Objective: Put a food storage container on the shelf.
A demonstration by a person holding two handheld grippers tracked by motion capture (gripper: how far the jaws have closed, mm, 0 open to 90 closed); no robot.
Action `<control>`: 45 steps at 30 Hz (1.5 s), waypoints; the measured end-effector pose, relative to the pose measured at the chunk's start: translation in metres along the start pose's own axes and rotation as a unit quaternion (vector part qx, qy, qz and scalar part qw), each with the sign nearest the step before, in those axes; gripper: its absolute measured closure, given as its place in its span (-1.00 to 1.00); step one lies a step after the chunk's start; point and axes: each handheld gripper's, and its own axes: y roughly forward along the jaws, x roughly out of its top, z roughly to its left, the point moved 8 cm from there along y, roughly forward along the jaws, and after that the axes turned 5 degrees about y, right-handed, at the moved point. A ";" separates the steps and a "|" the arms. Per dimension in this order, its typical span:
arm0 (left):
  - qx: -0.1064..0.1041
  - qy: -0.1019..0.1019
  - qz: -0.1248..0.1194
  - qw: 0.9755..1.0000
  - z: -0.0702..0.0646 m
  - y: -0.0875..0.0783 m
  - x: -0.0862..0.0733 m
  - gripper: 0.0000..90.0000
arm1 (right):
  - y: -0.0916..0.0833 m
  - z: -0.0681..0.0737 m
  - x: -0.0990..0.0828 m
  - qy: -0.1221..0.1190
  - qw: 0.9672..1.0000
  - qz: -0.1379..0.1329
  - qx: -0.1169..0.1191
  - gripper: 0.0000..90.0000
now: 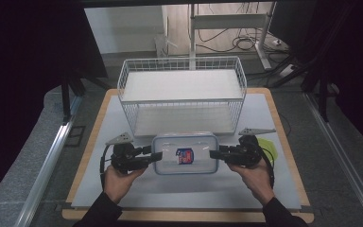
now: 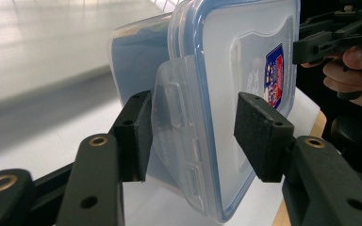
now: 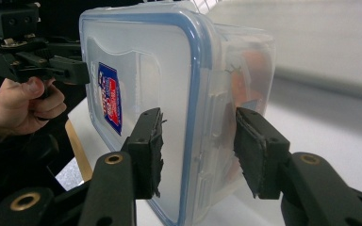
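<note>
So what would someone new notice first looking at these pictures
The clear plastic container with its blue-rimmed lid and a small red-and-blue sticker, near the front middle of the table, held from both ends. The left claw grips its left end and the right claw its right end. Just behind it stands a white wire basket on the pale mat.

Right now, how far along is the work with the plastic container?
Done: left gripper and right gripper grip the ends of the lidded plastic container, lid still on. In hand: holding it before the wire basket. Left: probably placing it there.
</note>
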 end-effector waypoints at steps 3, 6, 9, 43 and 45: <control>0.000 0.006 -0.003 1.000 0.001 -0.003 0.012 0.08 | -0.003 0.004 0.012 -0.006 1.000 -0.006 0.000 0.18; 0.002 0.009 -0.004 1.000 0.001 -0.007 0.023 0.08 | -0.005 0.006 0.022 -0.009 1.000 -0.011 0.002 0.19; 0.006 0.012 -0.009 1.000 0.002 -0.010 0.034 0.08 | -0.006 0.008 0.032 -0.010 1.000 -0.017 0.004 0.19; 0.018 0.036 -0.048 0.998 0.029 -0.034 0.160 0.08 | -0.024 0.029 0.168 -0.044 0.998 -0.052 0.001 0.18; 0.019 0.037 -0.048 0.998 0.031 -0.033 0.167 0.08 | -0.025 0.028 0.175 -0.043 0.998 -0.055 0.001 0.17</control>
